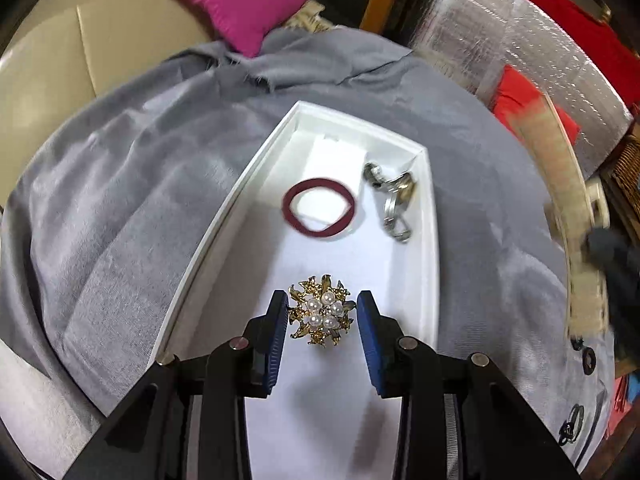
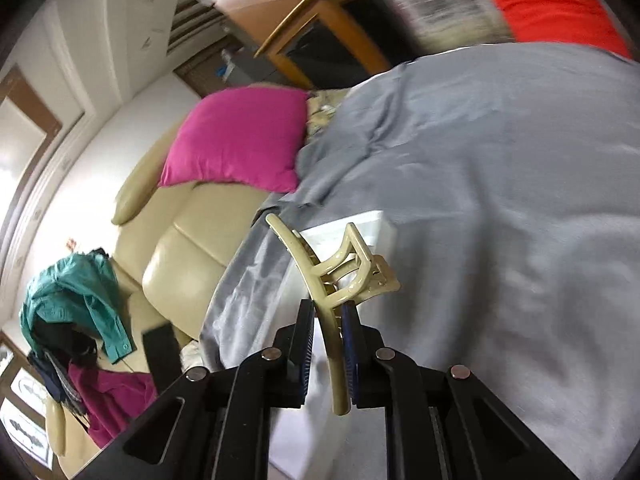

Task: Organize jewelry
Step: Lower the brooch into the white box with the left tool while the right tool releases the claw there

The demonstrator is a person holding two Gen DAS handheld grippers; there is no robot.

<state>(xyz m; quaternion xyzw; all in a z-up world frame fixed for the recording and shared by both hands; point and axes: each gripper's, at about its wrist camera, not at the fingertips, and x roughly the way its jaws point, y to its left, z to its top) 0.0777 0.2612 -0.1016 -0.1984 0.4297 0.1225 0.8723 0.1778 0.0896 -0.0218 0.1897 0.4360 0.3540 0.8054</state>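
Note:
A gold brooch with a cluster of pearls (image 1: 322, 309) sits between the blue pads of my left gripper (image 1: 322, 314), which is shut on it low over the near end of a white box (image 1: 224, 216). In the box lie a dark red hair tie (image 1: 319, 208) and a silver metal piece (image 1: 394, 200). My right gripper (image 2: 326, 320) is shut on a beige hair claw clip (image 2: 340, 276), held over the grey cloth (image 2: 500, 200) with a corner of the white box (image 2: 360, 224) behind it. From the left wrist, that clip (image 1: 572, 216) is a blurred streak at the right.
The box rests on a grey cloth (image 1: 120, 200). Small dark rings (image 1: 588, 356) and a metal ring (image 1: 572, 424) lie near the cloth's right edge. A pink cushion (image 2: 240, 140) and a cream sofa (image 2: 188, 252) stand behind, with clothes (image 2: 76, 300) heaped at the left.

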